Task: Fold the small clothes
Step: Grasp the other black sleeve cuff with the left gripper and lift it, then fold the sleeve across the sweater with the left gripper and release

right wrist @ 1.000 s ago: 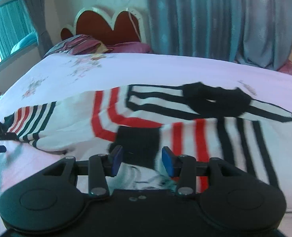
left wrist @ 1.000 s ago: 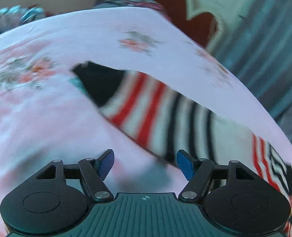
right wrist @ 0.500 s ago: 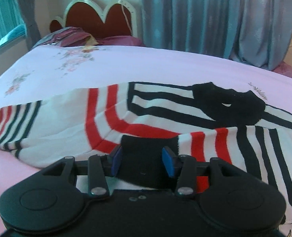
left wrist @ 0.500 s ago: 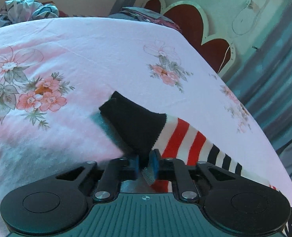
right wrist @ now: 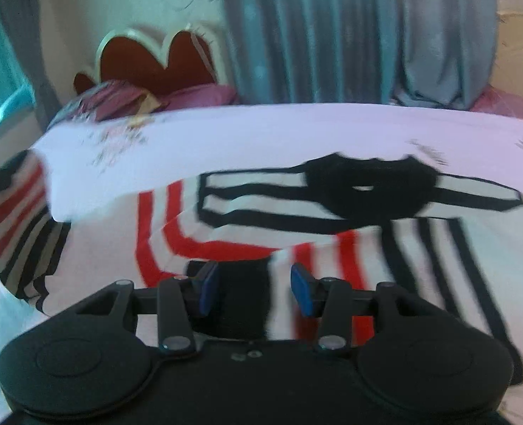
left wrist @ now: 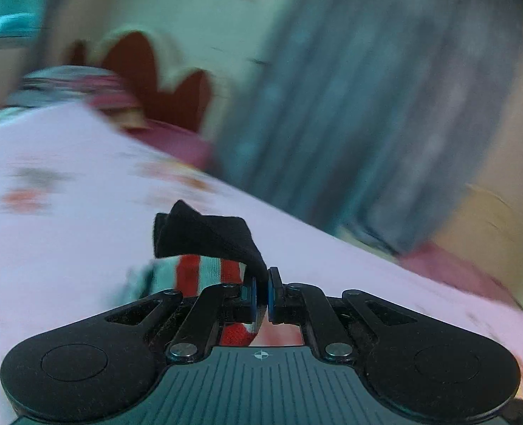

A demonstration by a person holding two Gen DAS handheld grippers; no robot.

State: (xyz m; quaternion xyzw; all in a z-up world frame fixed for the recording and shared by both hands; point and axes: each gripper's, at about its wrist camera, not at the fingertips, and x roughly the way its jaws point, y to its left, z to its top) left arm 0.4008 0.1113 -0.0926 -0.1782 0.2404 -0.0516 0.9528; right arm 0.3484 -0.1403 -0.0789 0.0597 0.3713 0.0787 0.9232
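A small white sweater (right wrist: 261, 226) with red and black stripes and a black collar (right wrist: 367, 187) lies spread on the bed. My left gripper (left wrist: 260, 294) is shut on the black cuff (left wrist: 205, 237) of one sleeve and holds it lifted above the sheet; red stripes hang below it. That sleeve (right wrist: 17, 212) shows raised at the left of the right wrist view. My right gripper (right wrist: 256, 288) is open, its blue pads either side of the other black cuff (right wrist: 242, 283), which lies on the sweater body.
The bed has a pink floral sheet (right wrist: 226, 134). A red scalloped headboard (right wrist: 155, 56) and pillows (right wrist: 113, 102) stand at the far end. Grey-blue curtains (right wrist: 350, 28) hang behind the bed.
My left gripper closed on the black sleeve cuff and has lifted it off the sheet, swinging fast. My right gripper stayed open over the other cuff, moving slightly.
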